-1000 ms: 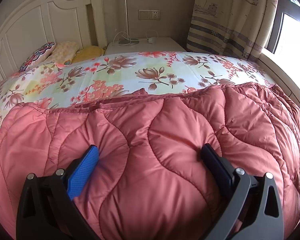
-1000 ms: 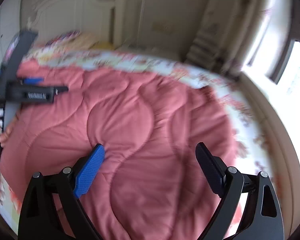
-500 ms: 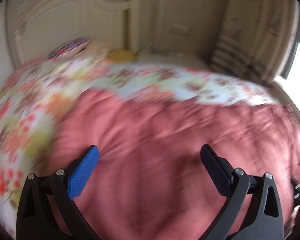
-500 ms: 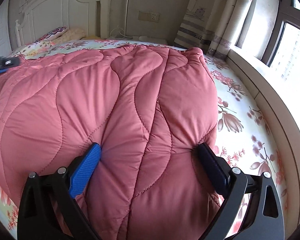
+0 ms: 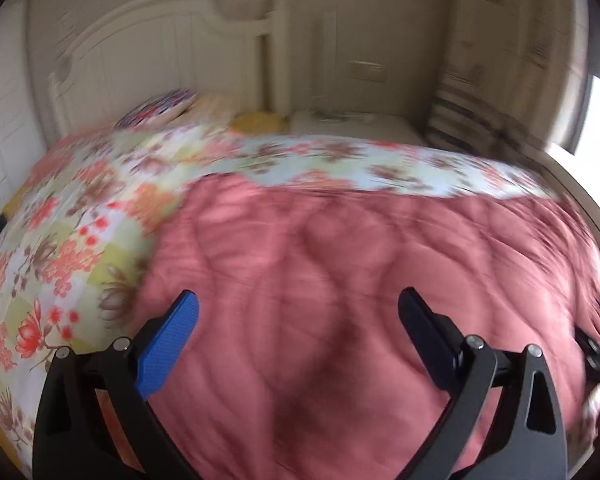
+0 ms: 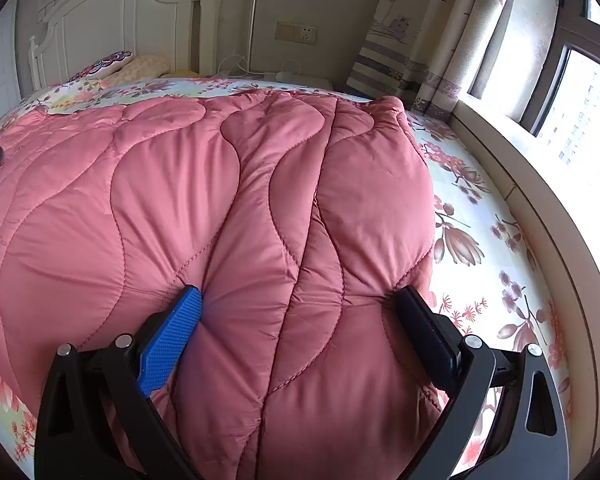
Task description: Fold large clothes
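The pink quilted padded garment (image 6: 236,208), with wavy stitched seams and a shiny fabric, is spread on the bed with the flowered sheet (image 6: 476,240), close to the near edge. It is judged to be light, soft and puffy, and rather slippery, so it is expected to spring back after a fold. A hold is best taken at an edge or a corner, where the padding is thin, not on the thick middle. Its long axis is seen to run across the bed, from the left side toward the window side, and the right end lies doubled over as a thick bundle. Which end is the collar cannot be told.

The right gripper (image 6: 296,304) is held wide, its jaws having just been opening; the bundle bulges between the fingers (image 6: 172,336), which touch the fabric but are not judged to clamp it. The left gripper (image 5: 296,312) is seen blurred above the left part of the garment, its fingers (image 5: 168,344) spread open with nothing gripped. Behind, a white wooden headboard (image 6: 112,16) and a striped curtain (image 6: 404,48) are visible.
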Tool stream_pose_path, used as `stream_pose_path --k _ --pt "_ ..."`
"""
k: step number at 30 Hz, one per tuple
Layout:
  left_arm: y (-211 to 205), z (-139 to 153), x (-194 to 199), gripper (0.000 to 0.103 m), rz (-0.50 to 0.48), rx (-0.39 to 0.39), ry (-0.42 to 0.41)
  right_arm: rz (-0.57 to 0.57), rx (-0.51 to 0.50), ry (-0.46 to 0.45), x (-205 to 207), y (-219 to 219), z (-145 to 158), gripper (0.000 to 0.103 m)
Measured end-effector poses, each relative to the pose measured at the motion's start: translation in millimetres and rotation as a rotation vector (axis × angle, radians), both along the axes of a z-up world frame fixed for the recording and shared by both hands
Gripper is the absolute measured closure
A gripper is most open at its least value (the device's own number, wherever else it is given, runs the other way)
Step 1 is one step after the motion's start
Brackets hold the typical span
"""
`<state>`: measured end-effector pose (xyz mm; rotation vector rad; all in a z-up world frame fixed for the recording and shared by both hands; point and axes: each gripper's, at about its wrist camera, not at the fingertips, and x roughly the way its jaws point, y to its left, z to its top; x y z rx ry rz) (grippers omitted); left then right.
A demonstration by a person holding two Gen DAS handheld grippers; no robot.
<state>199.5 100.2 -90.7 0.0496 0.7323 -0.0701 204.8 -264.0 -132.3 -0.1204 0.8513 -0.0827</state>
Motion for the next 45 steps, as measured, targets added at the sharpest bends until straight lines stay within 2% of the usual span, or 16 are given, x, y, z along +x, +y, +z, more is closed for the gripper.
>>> stream_pose_path --k 4,6,7,10,14,17,22,25,28,30,33,35,38,42,43,45 --pt "-54 -12 -25 0.003 -0.14 0.091 -0.005 0.0 0.0 -0.001 0 0 0 0.01" --pt "-75 -31 -26 0.003 -0.141 0.181 -0.007 -0.002 0.0 -0.001 0 0 0 0.01" --pt "-75 -36 -24 0.002 -0.134 0.187 -0.009 -0.003 -0.001 -0.001 -1 1 0 0.009" --pt "-62 -41 -12 0.002 -0.13 0.1 0.031 -0.003 0.0 -0.001 -1 2 0 0.009" --pt "-48 -22 -15 0.003 -0.082 0.082 0.014 -0.002 -0.002 -0.002 -1 1 0 0.009" --pt "-20 -13 -9 0.003 0.002 0.083 -0.015 -0.003 0.001 -0.003 -1 1 0 0.009" --pt "44 -29 14 0.002 0.17 0.057 0.051 -0.001 0.004 -0.005 -2 2 0 0.008" --pt "69 -41 20 0.002 0.182 -0.062 0.119 -0.002 0.005 -0.005 -2 2 0 0.008" --pt "69 -21 16 0.01 0.195 -0.081 0.124 0.002 0.005 0.0 -1 1 1 0.008" --pt "61 4 14 0.01 0.151 -0.089 0.057 -0.002 -0.002 0.011 -2 0 9 0.009" --pt "33 50 33 0.007 0.062 -0.016 -0.078 0.002 -0.017 -0.044 -5 7 40 0.009" --pt "11 61 59 0.002 0.011 0.063 -0.124 0.058 -0.007 -0.102 5 25 68 0.009" --pt "-7 43 113 0.002 -0.041 0.129 -0.056 0.133 -0.088 -0.13 37 60 86 0.009" --pt "1 -15 161 0.002 -0.014 0.203 0.094 0.182 -0.151 -0.044 103 90 72 0.009" --pt "5 -32 166 0.002 -0.003 0.204 0.136 0.177 -0.164 -0.012 118 91 61 0.009" --pt "25 -47 172 0.002 0.006 0.078 0.203 0.156 -0.157 0.07 139 82 31 0.006"
